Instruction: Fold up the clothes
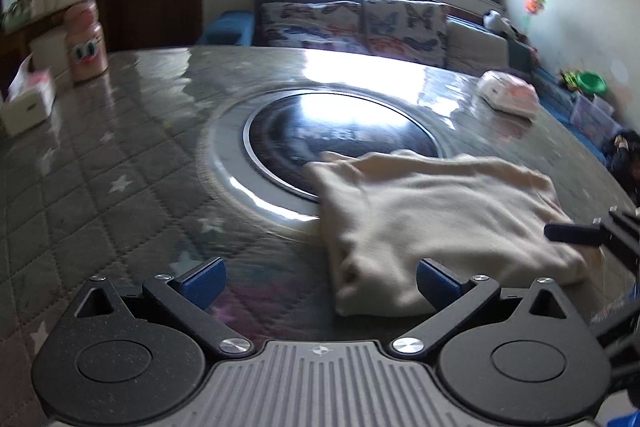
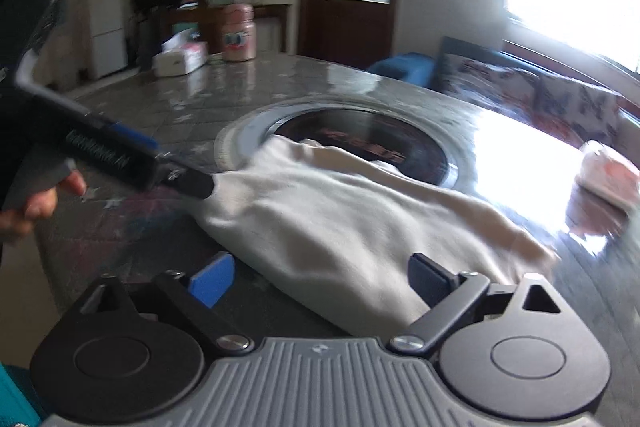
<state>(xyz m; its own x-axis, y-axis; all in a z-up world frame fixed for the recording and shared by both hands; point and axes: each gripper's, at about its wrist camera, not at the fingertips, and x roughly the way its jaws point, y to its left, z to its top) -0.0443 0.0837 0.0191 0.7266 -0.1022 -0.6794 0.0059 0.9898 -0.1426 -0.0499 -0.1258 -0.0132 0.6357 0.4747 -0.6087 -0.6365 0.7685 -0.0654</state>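
Cream garment (image 1: 440,219) — folded — lettering unreadably blurred.

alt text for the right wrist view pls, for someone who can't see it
A folded cream garment lies on a glossy quilted table, partly over a dark round inset. The right gripper stands open at its near edge, and the left gripper reaches in from the left.

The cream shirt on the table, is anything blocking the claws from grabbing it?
No. The cream shirt lies uncovered, right before the open left claw and right claw.
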